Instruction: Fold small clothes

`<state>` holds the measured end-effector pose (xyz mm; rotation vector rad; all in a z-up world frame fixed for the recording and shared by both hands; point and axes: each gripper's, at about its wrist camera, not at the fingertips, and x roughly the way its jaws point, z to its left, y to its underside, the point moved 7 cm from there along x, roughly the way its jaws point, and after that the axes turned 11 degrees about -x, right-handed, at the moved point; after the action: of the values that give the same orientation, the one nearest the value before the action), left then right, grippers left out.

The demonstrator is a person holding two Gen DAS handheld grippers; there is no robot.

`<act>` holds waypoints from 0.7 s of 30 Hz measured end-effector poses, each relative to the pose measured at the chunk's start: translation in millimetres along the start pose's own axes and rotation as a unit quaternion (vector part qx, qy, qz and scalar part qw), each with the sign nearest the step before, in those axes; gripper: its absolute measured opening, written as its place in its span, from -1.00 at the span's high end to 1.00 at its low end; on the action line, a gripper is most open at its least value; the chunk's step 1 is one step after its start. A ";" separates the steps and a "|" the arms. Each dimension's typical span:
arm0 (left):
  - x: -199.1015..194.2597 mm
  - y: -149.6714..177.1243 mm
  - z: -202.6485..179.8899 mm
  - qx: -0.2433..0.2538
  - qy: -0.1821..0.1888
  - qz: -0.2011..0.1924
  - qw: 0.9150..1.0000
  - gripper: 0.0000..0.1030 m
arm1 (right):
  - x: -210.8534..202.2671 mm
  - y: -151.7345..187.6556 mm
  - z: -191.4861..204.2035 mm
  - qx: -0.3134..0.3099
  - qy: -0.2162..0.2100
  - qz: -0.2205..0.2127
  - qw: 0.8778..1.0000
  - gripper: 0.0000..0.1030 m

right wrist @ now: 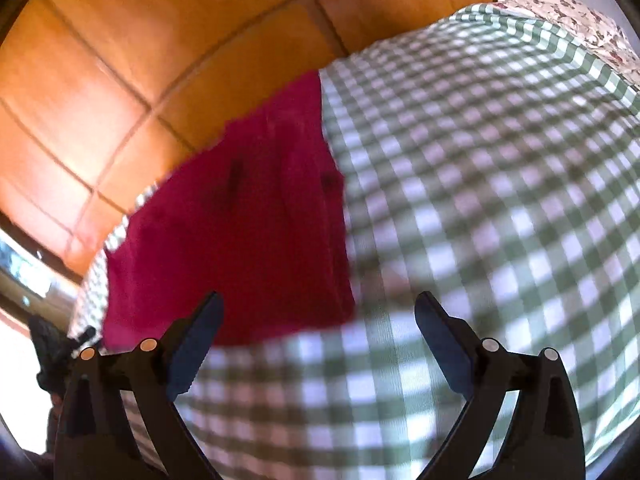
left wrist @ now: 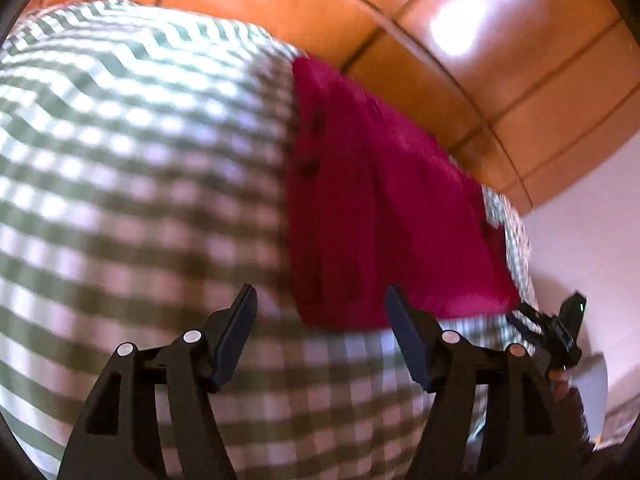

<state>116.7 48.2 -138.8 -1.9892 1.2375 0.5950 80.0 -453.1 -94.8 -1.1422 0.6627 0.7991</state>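
While both grippers hang open and empty, left gripper [left wrist: 322,320] and right gripper [right wrist: 318,322], note the red garment [left wrist: 384,208] lies folded at the far edge of the checked cloth [left wrist: 120,160]; judge: leave it undragged, withdraw cleanly.

One red garment [left wrist: 380,208] was counted, lying on one green-and-white checked cloth [left wrist: 132,184]. Two dark spots were made out on the garment in the right wrist view; blur kept a firmer count from being given. Two grippers were counted: the left gripper [left wrist: 322,308] and the right gripper [right wrist: 320,312], two fingers on each, four in all. One floral-print fabric [right wrist: 568,16] was seen at the far edge. One orange tiled floor [left wrist: 500,40] was seen.
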 end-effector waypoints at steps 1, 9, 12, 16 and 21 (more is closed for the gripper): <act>4.1 4.7 -5.3 0.012 -0.002 0.001 1.000 -0.26 | 3.4 1.8 1.4 -0.009 0.010 -0.004 1.000 -0.70; 20.8 3.7 -21.1 0.043 -0.018 -0.002 0.999 0.57 | 14.9 -6.5 22.7 -0.045 0.025 -0.011 0.999 0.48; 2.8 11.0 -20.4 0.055 -0.003 -0.009 0.998 0.62 | -0.3 -0.8 28.9 -0.048 0.008 -0.012 0.999 0.55; -20.8 29.5 -15.0 0.067 0.007 0.000 0.998 0.63 | -24.5 25.3 41.8 -0.070 -0.017 0.007 0.997 0.56; -50.8 79.4 2.4 0.075 0.011 0.037 0.996 0.63 | -46.3 76.5 49.1 -0.102 -0.027 0.057 0.993 0.56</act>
<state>23.1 56.1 -130.9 -1.8370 1.3332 0.5016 -6.5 -400.0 -83.5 -1.2710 0.6158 1.0102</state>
